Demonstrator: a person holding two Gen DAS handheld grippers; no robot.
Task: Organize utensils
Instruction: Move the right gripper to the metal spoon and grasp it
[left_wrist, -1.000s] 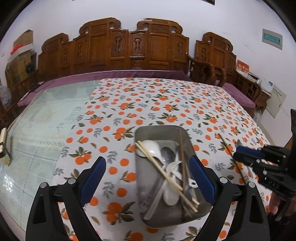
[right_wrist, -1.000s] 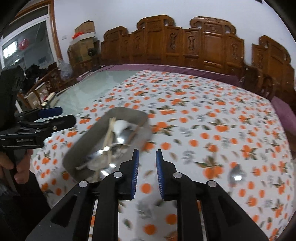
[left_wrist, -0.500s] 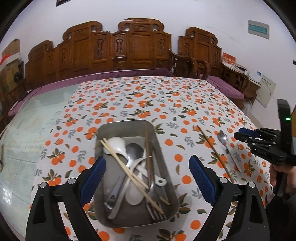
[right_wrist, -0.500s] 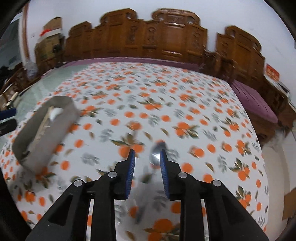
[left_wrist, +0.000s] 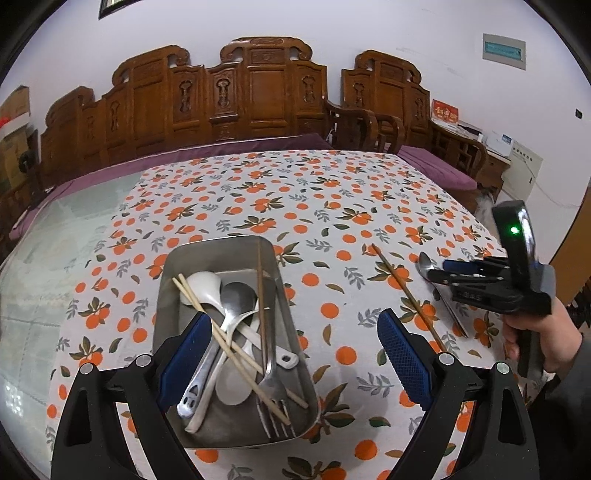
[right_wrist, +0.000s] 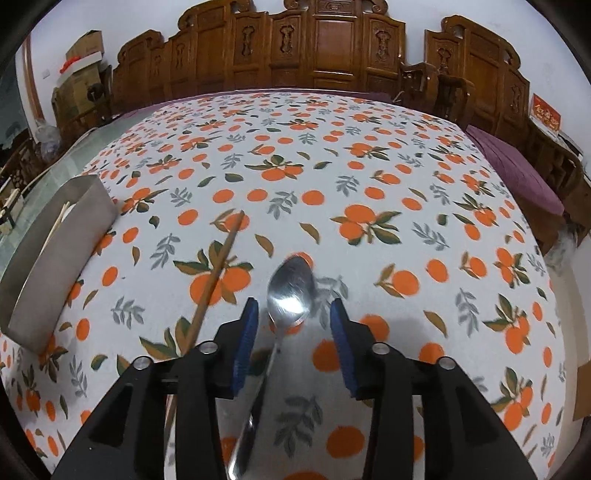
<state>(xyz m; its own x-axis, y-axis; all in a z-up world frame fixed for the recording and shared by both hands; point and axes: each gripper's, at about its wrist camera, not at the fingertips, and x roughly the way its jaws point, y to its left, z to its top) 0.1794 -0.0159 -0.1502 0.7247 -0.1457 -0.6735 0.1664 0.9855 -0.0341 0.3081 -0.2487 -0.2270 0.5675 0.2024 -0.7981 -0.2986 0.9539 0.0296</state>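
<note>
A steel tray (left_wrist: 173, 266) (right_wrist: 55, 254) on the orange-print tablecloth holds spoons, a fork and chopsticks. My left gripper (left_wrist: 291, 350) hovers open over its near right part, nothing between the pads. On the cloth to the right lie a loose brown chopstick (left_wrist: 406, 295) (right_wrist: 214, 280) and a metal spoon (left_wrist: 424, 264) (right_wrist: 291, 288). My right gripper (right_wrist: 293, 339) (left_wrist: 437, 271) is low over that spoon, its jaws opening. The spoon's neck runs between the blue pads, which do not touch it.
Carved wooden chairs (left_wrist: 258, 99) line the far side of the table. A bare glass stretch of tabletop (left_wrist: 44, 236) lies left of the cloth. A person's hand (left_wrist: 535, 332) holds the right gripper near the table's right edge.
The right gripper swung from near the tray to the right, dropped low over the spoon, and its jaws widened. The left gripper slid right, so the tray sits further left in its view.
</note>
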